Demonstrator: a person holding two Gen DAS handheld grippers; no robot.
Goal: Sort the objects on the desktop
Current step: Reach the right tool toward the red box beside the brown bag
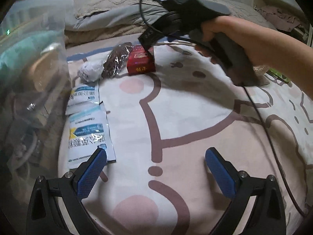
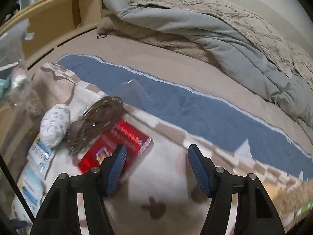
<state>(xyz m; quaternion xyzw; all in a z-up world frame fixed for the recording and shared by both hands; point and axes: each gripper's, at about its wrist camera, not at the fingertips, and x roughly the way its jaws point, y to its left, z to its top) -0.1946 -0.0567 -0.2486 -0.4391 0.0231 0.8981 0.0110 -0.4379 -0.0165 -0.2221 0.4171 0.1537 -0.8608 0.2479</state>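
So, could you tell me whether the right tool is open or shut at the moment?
Open. The right tool shows a clear gap between its blue pads, nothing between them; the red box lies behind its left pad.

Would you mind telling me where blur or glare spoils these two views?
Left wrist view: the clear bin at left is smeared, with glare; the red box is sharp. Right wrist view: motion blur smears the red box and sheet; the duvet stays sharp.

The left gripper (image 1: 155,162) hung over the cartoon-print bedsheet (image 1: 195,117) with its blue fingers (image 1: 92,173) spread and nothing between them — the left one overlapped a white medicine sachet (image 1: 88,135). Farther off lay a red box (image 1: 140,59), a brown wrapped bundle (image 1: 117,60) and a white wad (image 1: 90,71). The right gripper (image 1: 148,43), gripped by a hand (image 1: 221,33), reached toward the box.
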